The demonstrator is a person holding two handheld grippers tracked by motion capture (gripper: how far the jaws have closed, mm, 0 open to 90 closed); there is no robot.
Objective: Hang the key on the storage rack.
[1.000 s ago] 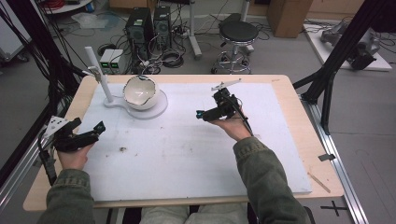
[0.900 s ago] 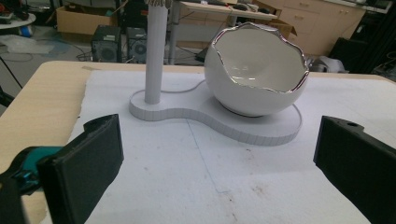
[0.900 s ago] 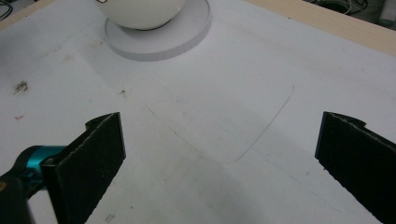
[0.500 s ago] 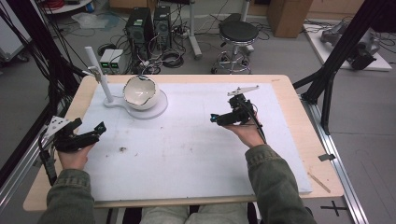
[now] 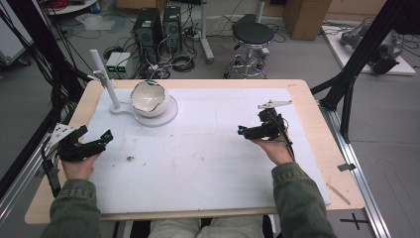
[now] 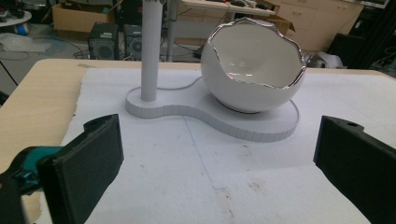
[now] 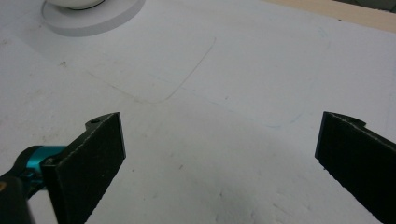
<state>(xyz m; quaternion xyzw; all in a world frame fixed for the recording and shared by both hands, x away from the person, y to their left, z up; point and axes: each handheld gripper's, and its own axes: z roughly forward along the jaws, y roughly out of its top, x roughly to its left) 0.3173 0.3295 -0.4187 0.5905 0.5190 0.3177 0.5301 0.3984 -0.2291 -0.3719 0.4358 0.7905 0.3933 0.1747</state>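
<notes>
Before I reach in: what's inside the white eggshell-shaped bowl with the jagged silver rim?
The white eggshell-shaped bowl shows only bare glossy white inner wall. Its near rim covers the very bottom, so something small there can't be ruled out.

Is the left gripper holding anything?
No, the left gripper has its jaws wide apart over bare white mat, short of the bowl.

The eggshell-shaped bowl (image 6: 254,70) is glossy white with a thin silver line along its jagged rim, and the stand (image 6: 219,116) under it and the post (image 6: 152,49) beside it are matt white. The foam sheet (image 5: 208,158) around the bowl is white, flecked with small brown marks, on a pale wooden table (image 5: 327,148). Both the left gripper (image 5: 91,144) and the right gripper (image 5: 250,130) are black with teal fittings. The sleeves (image 5: 302,208) are olive green.
</notes>
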